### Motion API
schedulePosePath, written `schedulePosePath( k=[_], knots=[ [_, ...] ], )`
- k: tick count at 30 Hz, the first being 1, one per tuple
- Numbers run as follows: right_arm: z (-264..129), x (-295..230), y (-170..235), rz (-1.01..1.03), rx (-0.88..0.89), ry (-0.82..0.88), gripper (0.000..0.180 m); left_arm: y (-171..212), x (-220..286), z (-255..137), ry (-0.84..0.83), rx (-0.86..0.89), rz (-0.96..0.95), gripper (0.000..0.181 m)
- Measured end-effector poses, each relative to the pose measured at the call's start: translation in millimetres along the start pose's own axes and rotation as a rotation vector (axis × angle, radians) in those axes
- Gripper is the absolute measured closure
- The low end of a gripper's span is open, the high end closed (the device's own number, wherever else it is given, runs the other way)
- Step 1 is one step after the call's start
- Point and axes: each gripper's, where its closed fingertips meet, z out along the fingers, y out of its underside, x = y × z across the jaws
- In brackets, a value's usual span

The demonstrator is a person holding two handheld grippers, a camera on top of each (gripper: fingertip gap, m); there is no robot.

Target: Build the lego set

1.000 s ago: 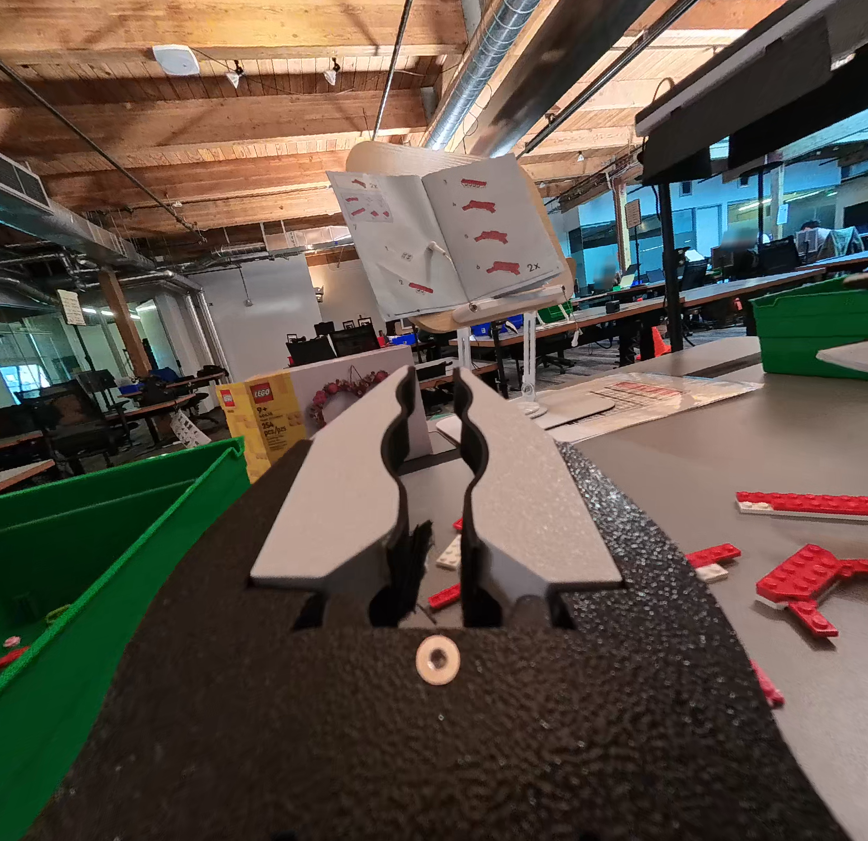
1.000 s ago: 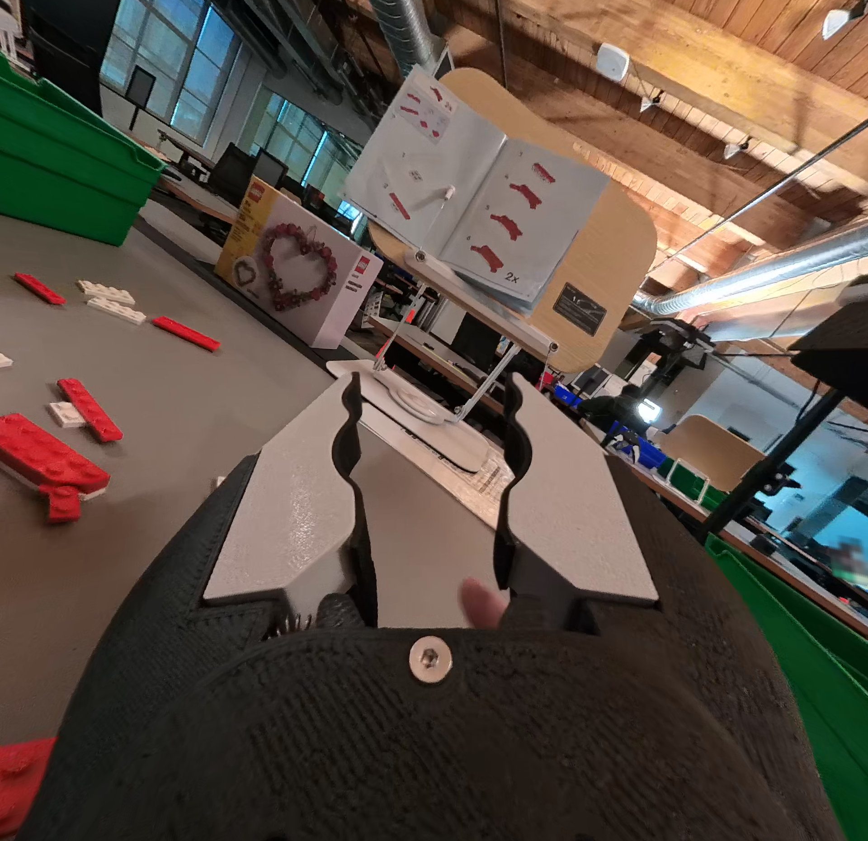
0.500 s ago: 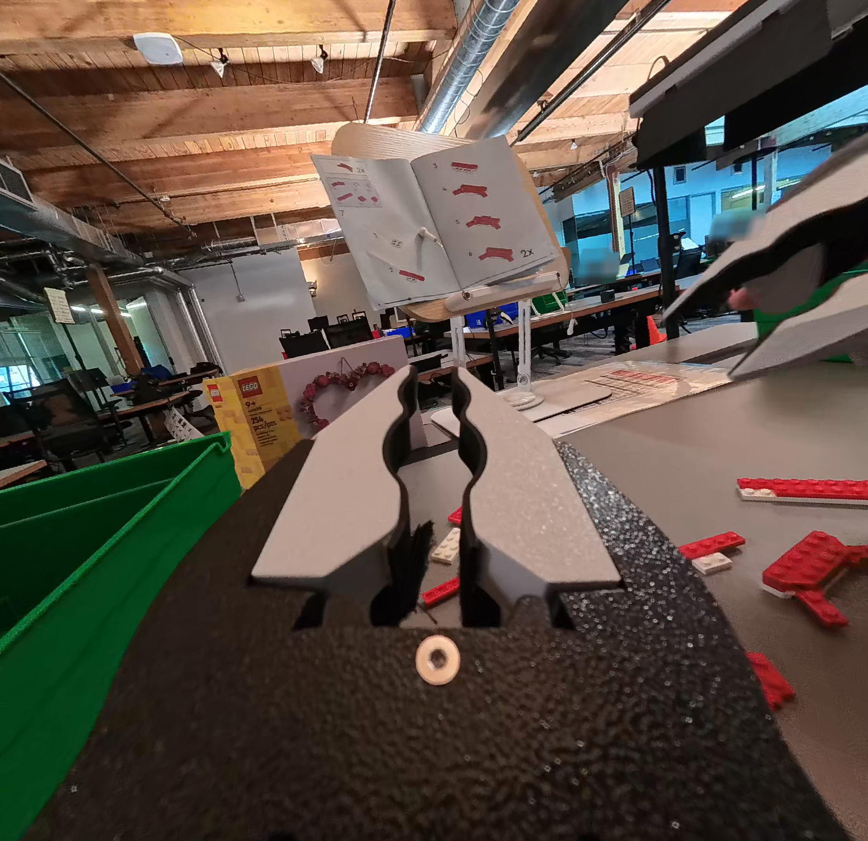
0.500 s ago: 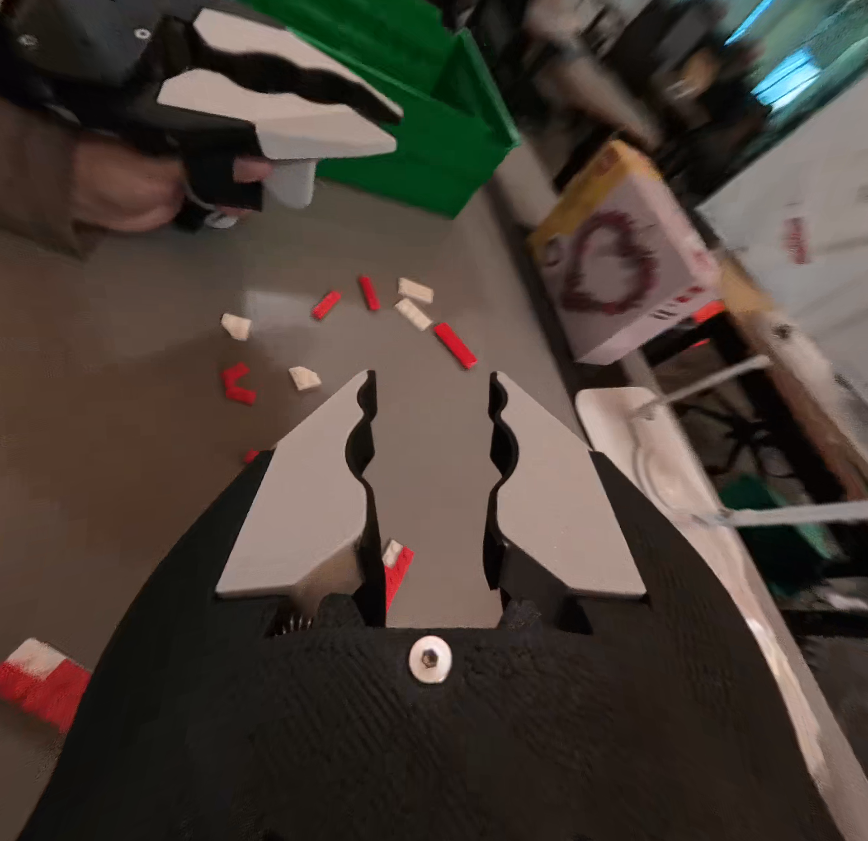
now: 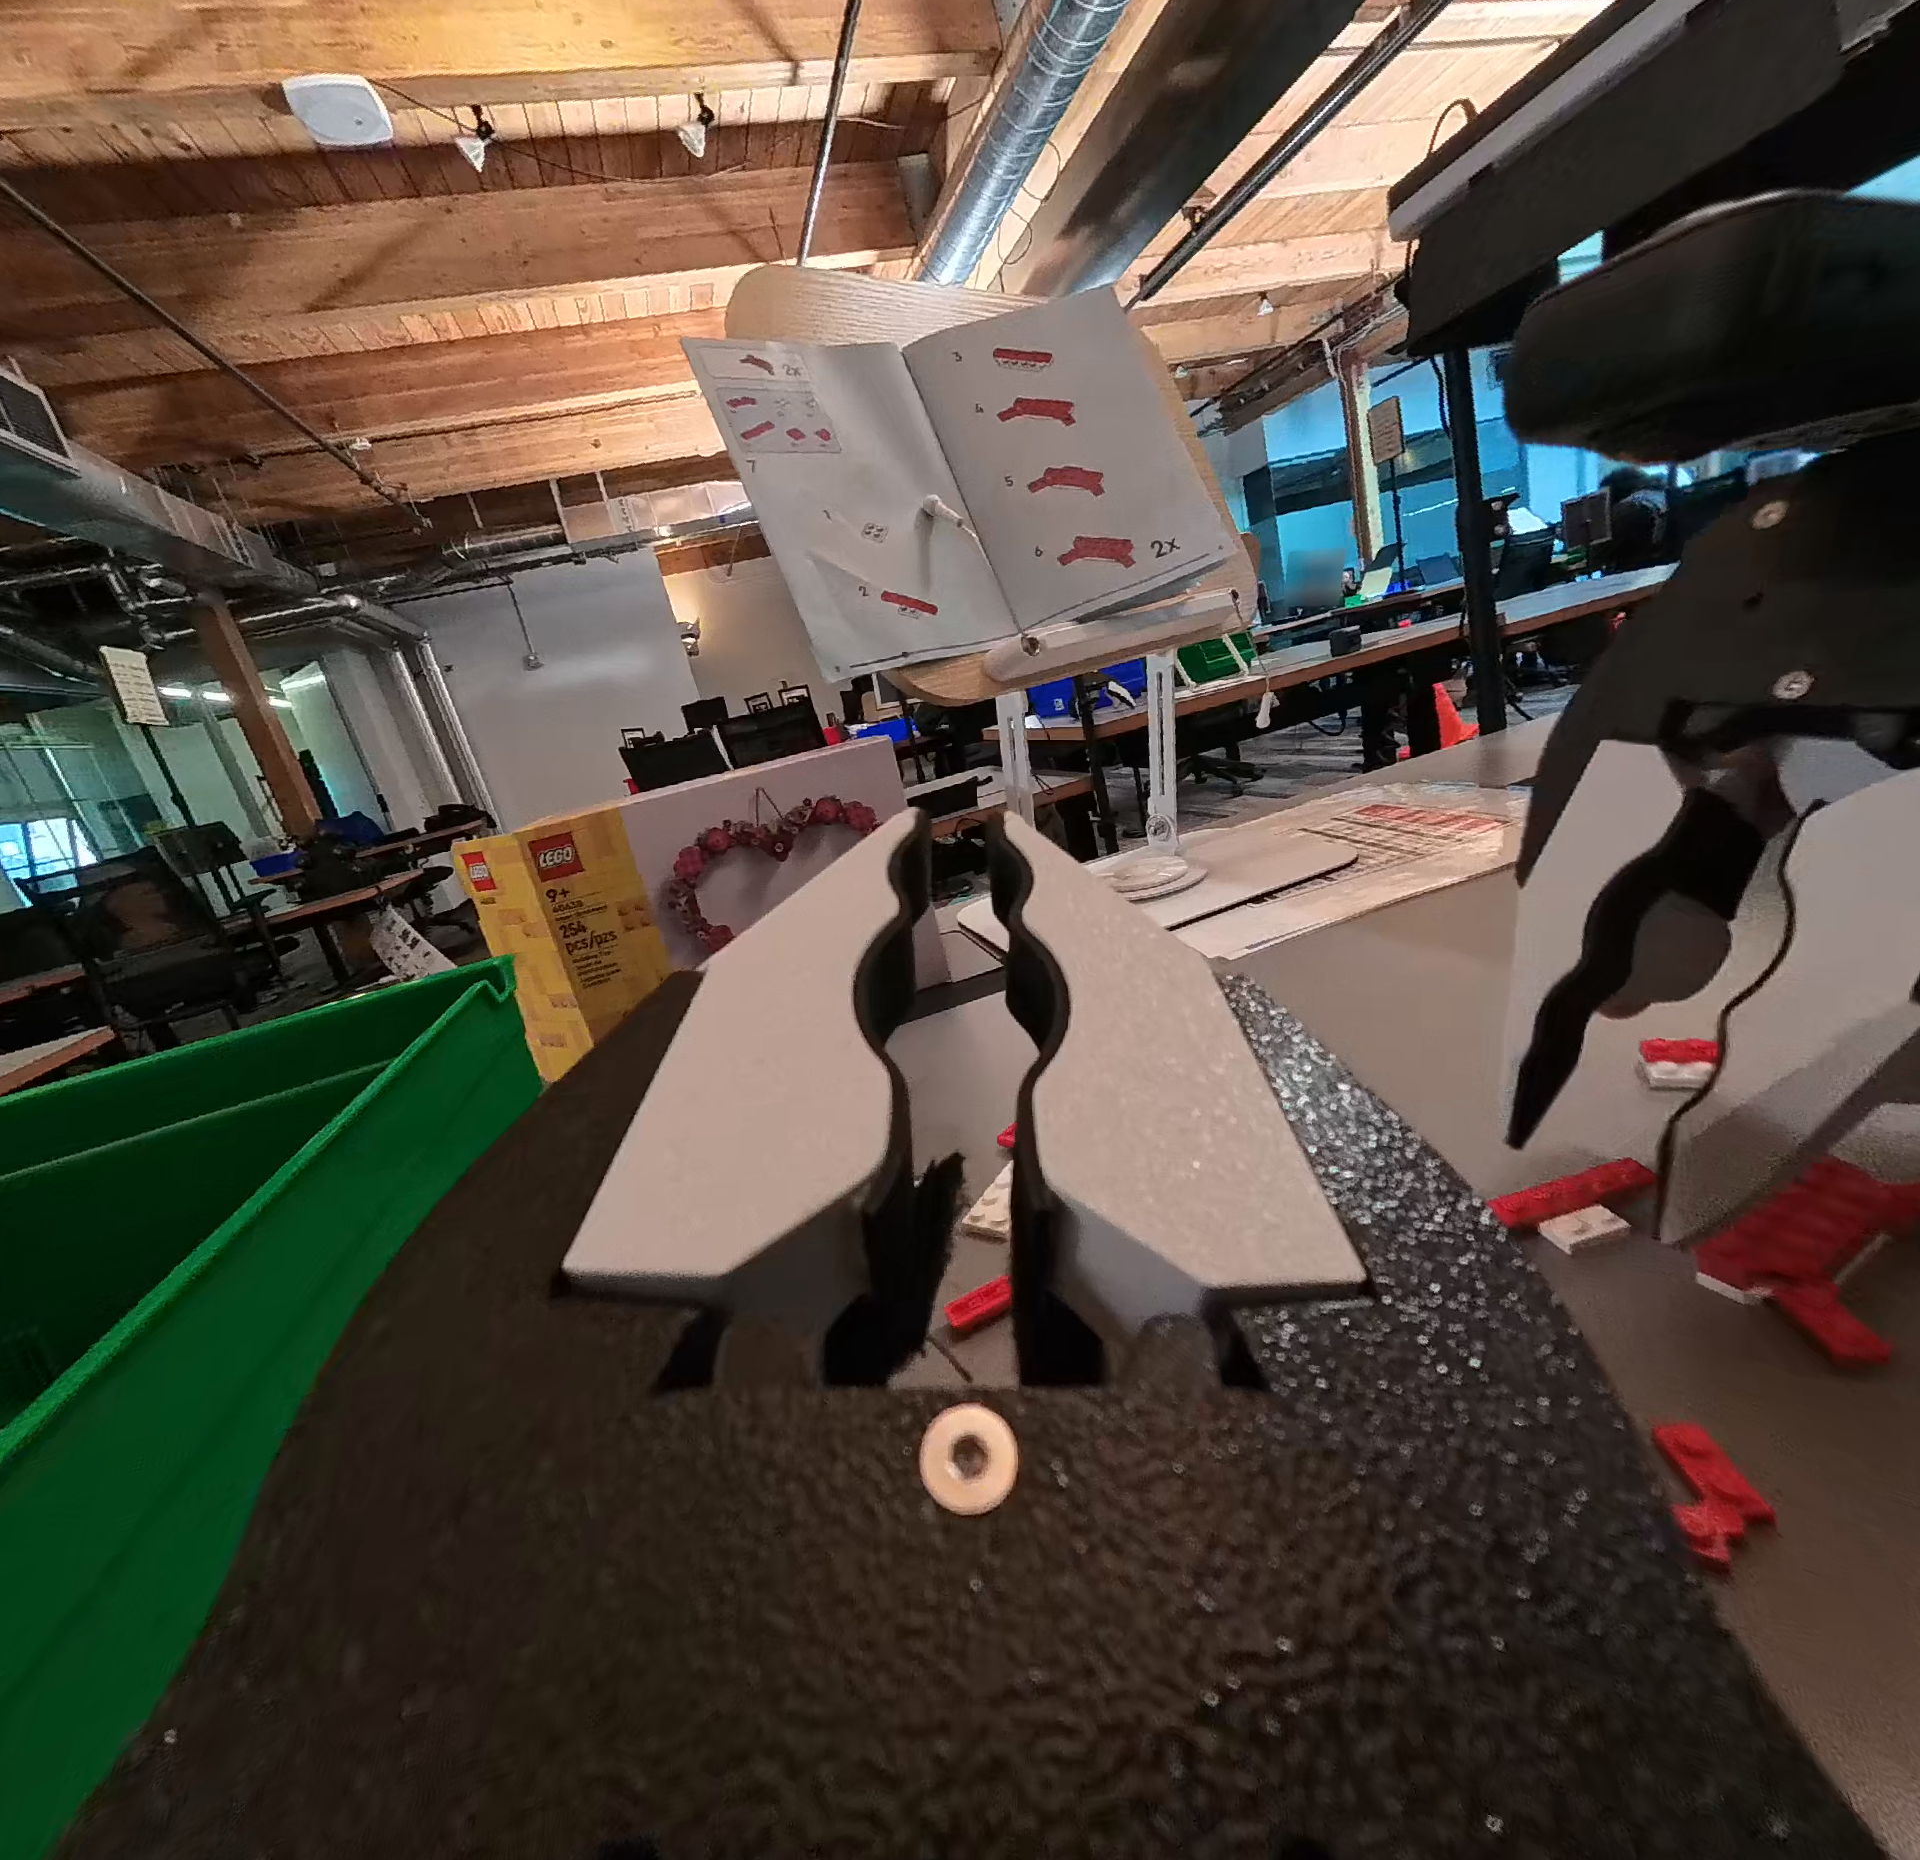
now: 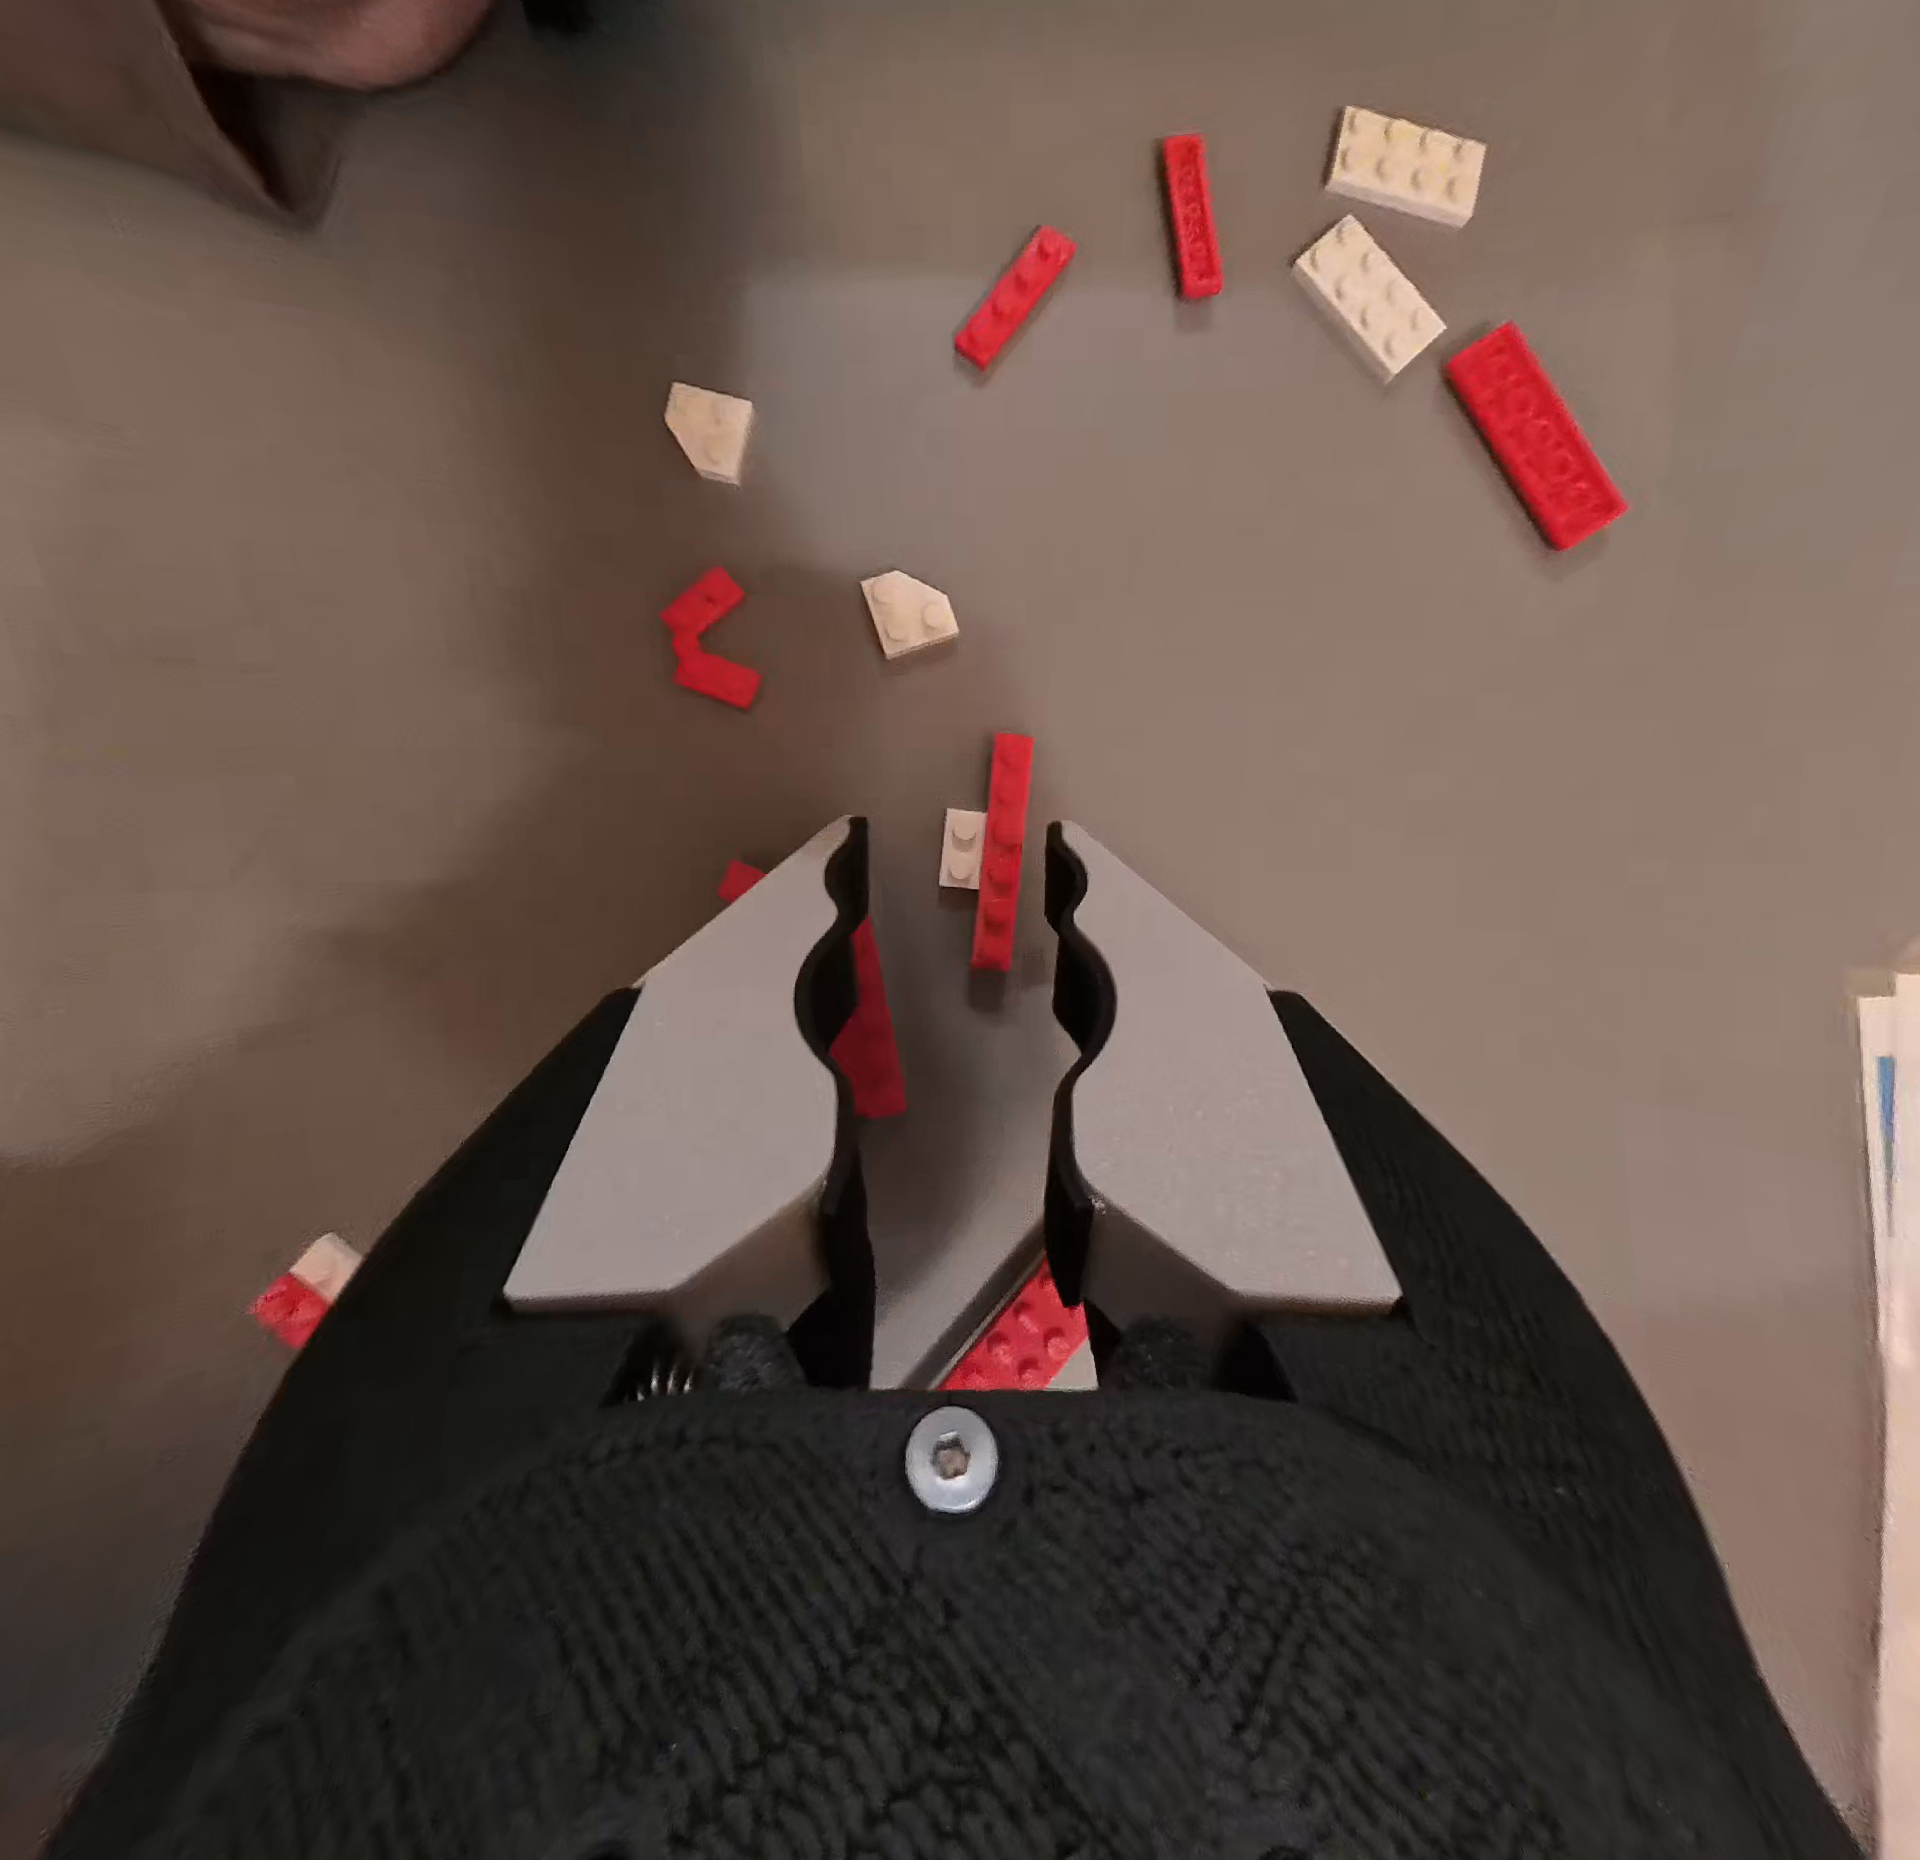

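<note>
The right tool [image 6: 956, 834], jaws apart, hovers over a thin red plate [image 6: 1004, 852] on the surface [image 6: 1351, 771]: light, stiff, best pinched across its long edges; the left tool [image 5: 951, 844] is nearly closed, empty.

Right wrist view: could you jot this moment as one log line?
right gripper: open, empty, above long red plate | left gripper: narrow gap, empty | loose bricks on grey table | stage: reaching to pick

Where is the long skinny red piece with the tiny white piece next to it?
In the right wrist view, the long red plate lies on the grey table, just ahead of the open right gripper, with the small white plate touching its left side.
</note>
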Motion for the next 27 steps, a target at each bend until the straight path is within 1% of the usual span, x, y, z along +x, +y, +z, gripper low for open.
schedulePosePath(
  k=[4, 8, 11, 14, 17, 27],
  knots=[
    [4.5, 4.0, 4.4, -0.023, -0.024, 0.018, 0.153, -0.7, 3.9, -0.2, 0.012, 0.001, 0.014, 0.173],
    [3.5, 8.2, 6.8, -0.045, -0.016, 0.037, 0.164, 0.5, 5.7, 0.2, 0.019, -0.004, 0.014, 0.174],
    [3.6, 2.9, 7.6, -0.026, -0.005, -0.002, 0.163, 1.4, 4.4, 0.3, 0.016, -0.006, 0.004, 0.174],
    [3.7, 4.8, 10.1, 0.001, -0.007, -0.004, 0.157, 2.0, 2.5, 0.3, 0.011, -0.009, -0.009, 0.174],
    [4.4, 5.6, 10.7, 0.021, 0.000, -0.010, 0.156, 2.5, 1.8, 0.3, 0.010, -0.010, -0.016, 0.175],
    [6.3, 2.9, 7.3, 0.009, 0.030, -0.034, 0.167, 3.5, 3.9, 0.6, 0.019, -0.013, -0.010, 0.176]
  ],
)
